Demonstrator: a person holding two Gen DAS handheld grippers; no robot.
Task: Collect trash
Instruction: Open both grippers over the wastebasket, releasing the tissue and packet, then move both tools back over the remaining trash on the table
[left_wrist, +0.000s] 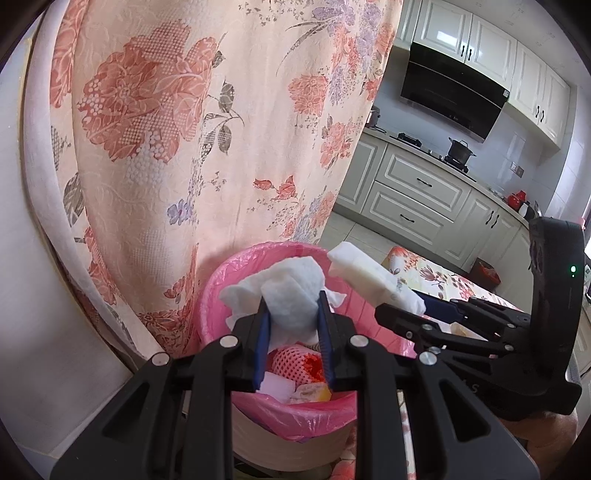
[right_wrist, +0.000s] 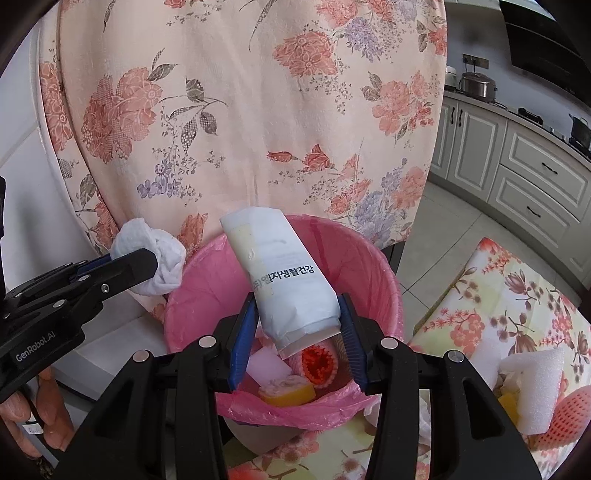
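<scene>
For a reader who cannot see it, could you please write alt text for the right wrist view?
The right gripper holds a white printed packet over a pink-lined waste bin already holding scraps. At left, the left gripper clamps a crumpled white tissue.

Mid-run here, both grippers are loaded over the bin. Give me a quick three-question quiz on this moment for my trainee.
1. True or false: the left gripper holds a crumpled white tissue.
2. What does the right gripper hold? A) orange foam net B) white packet with printed lettering C) yellow sponge
3. Fill in: the bin is lined with a ____ plastic bag.

Key: 1 true. 2 B, the white packet. 3 pink.
</scene>
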